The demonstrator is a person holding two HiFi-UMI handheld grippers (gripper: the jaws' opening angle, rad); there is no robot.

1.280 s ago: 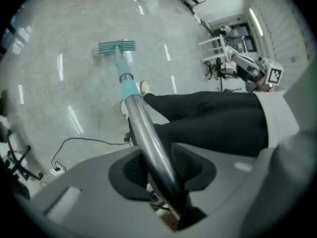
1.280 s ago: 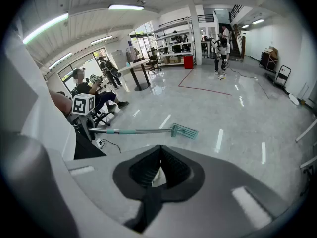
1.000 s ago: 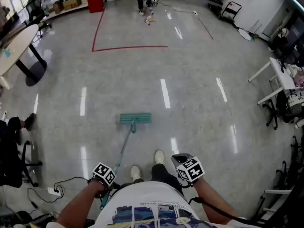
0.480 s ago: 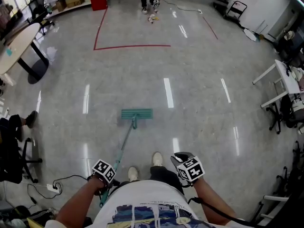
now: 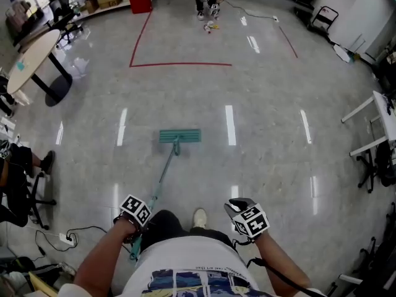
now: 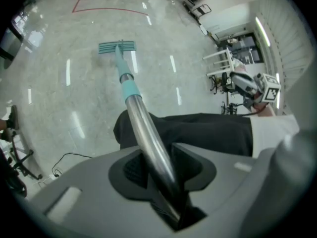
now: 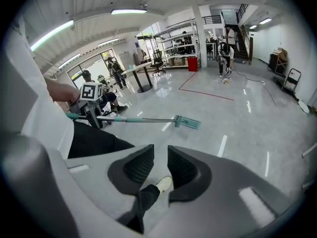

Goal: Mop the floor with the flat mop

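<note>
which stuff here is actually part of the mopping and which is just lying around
Part of the job:
- flat mop, head down on the floor
- its handle, clamped in the left gripper
- right gripper, jaws apart, holding nothing

Just lying about:
- round table
- red box
- power strip
- red tape lines
- white desk

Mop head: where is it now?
Head view, just left of centre: the mop head lies flat on the floor ahead of the left gripper, short of the red tape line.
</note>
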